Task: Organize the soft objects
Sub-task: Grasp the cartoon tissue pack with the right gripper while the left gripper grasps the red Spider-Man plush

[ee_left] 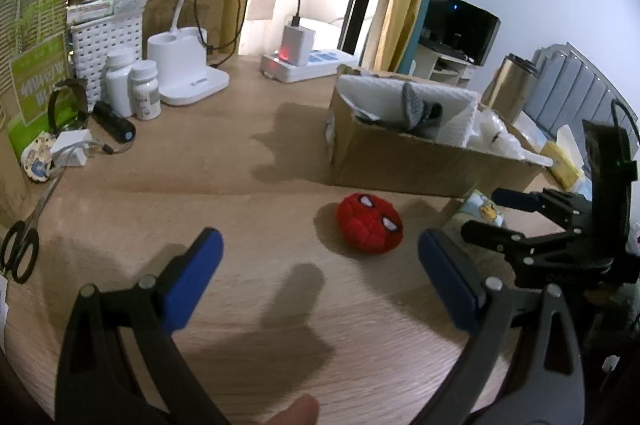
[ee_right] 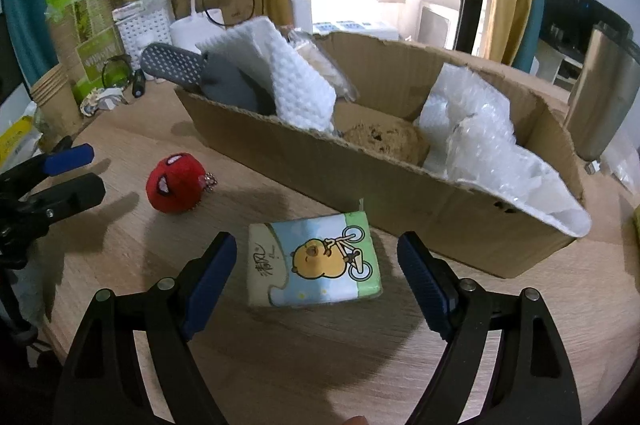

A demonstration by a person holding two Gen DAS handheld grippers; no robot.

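A red Spider-Man plush ball [ee_left: 370, 223] lies on the wooden table in front of a cardboard box [ee_left: 420, 161]; it also shows in the right wrist view [ee_right: 176, 183]. My left gripper [ee_left: 320, 265] is open and empty, just short of the plush. A tissue pack with a cartoon chick [ee_right: 314, 263] lies on the table. My right gripper [ee_right: 318, 277] is open, its blue pads [ee_right: 210, 279] on either side of the pack. The box [ee_right: 400, 185] holds grey slippers [ee_right: 224, 81], white foam, bubble wrap and a brown sponge [ee_right: 384, 141].
Along the table's far left stand white pill bottles [ee_left: 132, 85], a white basket [ee_left: 108, 41], a lamp base [ee_left: 188, 73] and a power strip [ee_left: 312, 63]. Scissors [ee_left: 24, 245] lie at the left edge. A metal flask [ee_right: 604, 105] stands right of the box.
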